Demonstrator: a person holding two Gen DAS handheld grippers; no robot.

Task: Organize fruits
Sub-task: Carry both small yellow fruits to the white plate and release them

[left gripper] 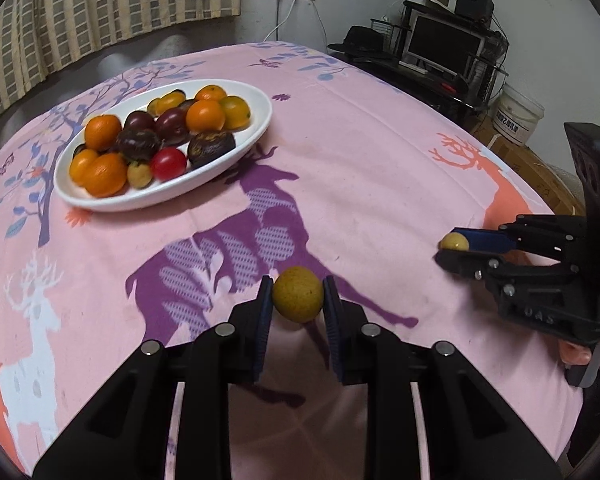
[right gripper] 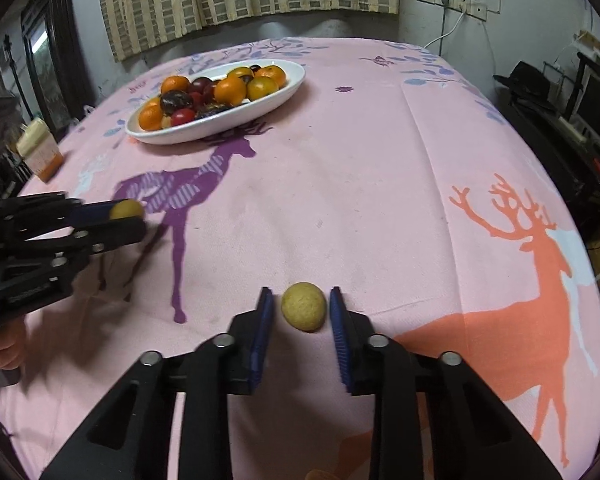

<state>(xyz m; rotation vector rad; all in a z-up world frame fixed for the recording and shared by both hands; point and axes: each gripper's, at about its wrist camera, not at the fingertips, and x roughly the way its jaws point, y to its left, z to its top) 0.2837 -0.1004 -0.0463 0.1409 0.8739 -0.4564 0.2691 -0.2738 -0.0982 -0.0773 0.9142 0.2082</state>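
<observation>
A white oval plate (left gripper: pixel 260 122) (right gripper: pixel 292 80) at the far side of the pink table holds several oranges, dark plums and a red tomato. My left gripper (left gripper: pixel 297 300) is shut on a yellow-brown longan (left gripper: pixel 297 299), held just above the cloth; it also shows in the right wrist view (right gripper: pixel 126 210). My right gripper (right gripper: pixel 303 307) straddles a second longan (right gripper: pixel 304 306) that lies on the cloth. Small gaps show between that fruit and both blue pads, so the jaws stand open. In the left wrist view this gripper (left gripper: pixel 452 246) appears at the right with its longan (left gripper: pixel 454 241).
A pink deer-print cloth (right gripper: pixel 380 180) covers the table. An orange-and-white carton (right gripper: pixel 40 152) stands near the left edge. A desk with a monitor (left gripper: pixel 444 44), a black hat and a white bucket (left gripper: pixel 520 114) lies beyond the right side.
</observation>
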